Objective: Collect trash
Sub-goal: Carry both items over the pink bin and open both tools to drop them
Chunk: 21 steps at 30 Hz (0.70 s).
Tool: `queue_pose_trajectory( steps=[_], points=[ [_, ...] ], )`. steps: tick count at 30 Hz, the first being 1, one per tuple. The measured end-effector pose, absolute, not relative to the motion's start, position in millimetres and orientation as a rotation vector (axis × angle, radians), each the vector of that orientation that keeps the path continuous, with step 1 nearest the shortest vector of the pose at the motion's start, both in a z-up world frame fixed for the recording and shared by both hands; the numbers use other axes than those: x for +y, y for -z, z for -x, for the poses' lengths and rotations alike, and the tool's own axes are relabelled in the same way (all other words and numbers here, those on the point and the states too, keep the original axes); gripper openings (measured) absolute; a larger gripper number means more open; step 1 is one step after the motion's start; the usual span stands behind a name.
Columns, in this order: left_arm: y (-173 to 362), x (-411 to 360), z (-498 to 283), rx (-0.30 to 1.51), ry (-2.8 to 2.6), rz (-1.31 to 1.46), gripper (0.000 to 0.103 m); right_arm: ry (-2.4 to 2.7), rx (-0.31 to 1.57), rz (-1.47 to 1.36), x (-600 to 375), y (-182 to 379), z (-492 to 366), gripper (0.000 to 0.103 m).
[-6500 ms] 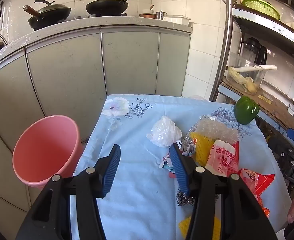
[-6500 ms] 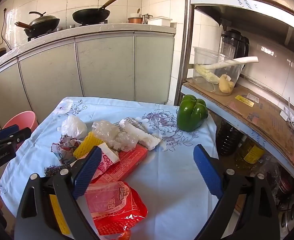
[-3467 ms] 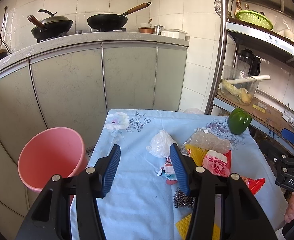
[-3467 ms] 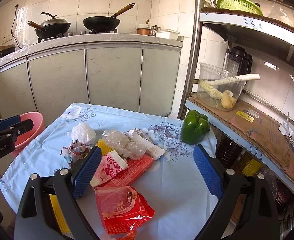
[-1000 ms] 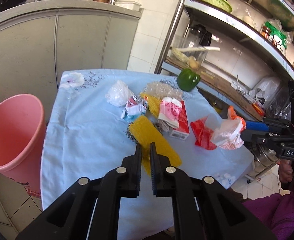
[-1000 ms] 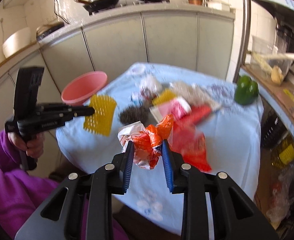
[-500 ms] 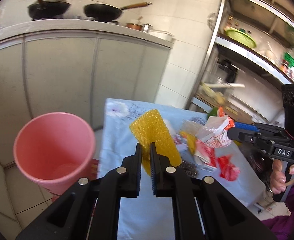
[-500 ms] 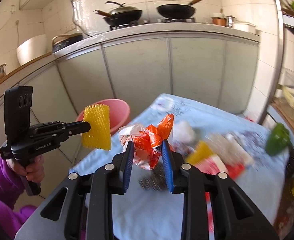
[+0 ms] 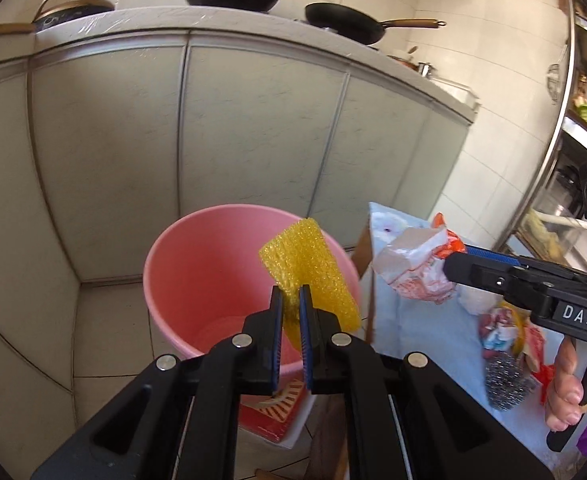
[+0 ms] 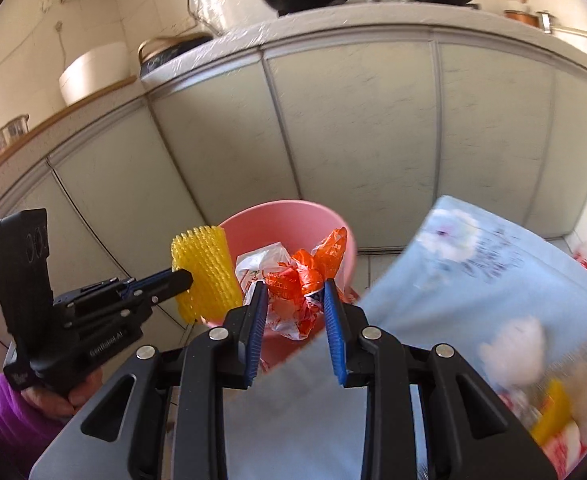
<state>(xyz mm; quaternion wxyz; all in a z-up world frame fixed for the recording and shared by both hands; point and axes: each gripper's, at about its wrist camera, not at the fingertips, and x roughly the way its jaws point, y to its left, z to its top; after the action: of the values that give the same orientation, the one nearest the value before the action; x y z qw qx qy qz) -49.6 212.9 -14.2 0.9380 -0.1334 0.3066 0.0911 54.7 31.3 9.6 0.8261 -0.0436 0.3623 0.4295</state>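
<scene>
Left gripper (image 9: 290, 295) fingers pinch a yellow foam net (image 9: 309, 264) over the pink bucket (image 9: 197, 264); right gripper (image 10: 293, 292) fingers clamp a crumpled orange-and-white wrapper (image 10: 293, 280) — beside the bucket's rim, at the worktop (image 10: 473, 280) edge.

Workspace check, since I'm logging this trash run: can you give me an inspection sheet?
Surface: table under blue floral cloth.
Job's things: pink bin on the floor beside the table; yellow foam net and orange-white wrapper held up at the bin.
Clutter: steel scourer and wrappers on the cloth.
Grippers: left gripper shut on the net; right gripper shut on the wrapper.
Cables: nothing seen.
Surroundings: grey cabinets, pans on the counter.
</scene>
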Motion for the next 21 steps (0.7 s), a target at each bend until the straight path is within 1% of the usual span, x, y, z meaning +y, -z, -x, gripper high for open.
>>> queue_pose_trajectory(
  steps=[6,12,14,16,17,18,19,21],
  points=[
    [35,222,34,0.672,-0.255,0.233,0.008,-0.932,0.855,0.145,80,25,-77,0.029],
    [54,235,30,0.714,-0.298,0.250,0.009,-0.923,0.904,0.172,99,51,-89,0.030],
    [57,237,28,0.725,-0.310,0.259,0.013,-0.921,0.925,0.177,103,56,-92,0.030],
    [60,241,27,0.735,-0.322,0.278,0.025,-0.920,0.937,0.180,105,59,-94,0.033],
    [61,244,28,0.736,-0.325,0.289,0.028,-0.919,0.940,0.180,107,60,-94,0.040],
    [61,246,29,0.736,-0.327,0.303,0.031,-0.915,0.944,0.180,109,60,-95,0.042],
    [61,248,28,0.735,-0.327,0.313,0.032,-0.914,0.943,0.178,109,60,-96,0.044],
    [60,251,29,0.730,-0.327,0.329,0.032,-0.916,0.939,0.167,108,58,-97,0.045]
  ],
)
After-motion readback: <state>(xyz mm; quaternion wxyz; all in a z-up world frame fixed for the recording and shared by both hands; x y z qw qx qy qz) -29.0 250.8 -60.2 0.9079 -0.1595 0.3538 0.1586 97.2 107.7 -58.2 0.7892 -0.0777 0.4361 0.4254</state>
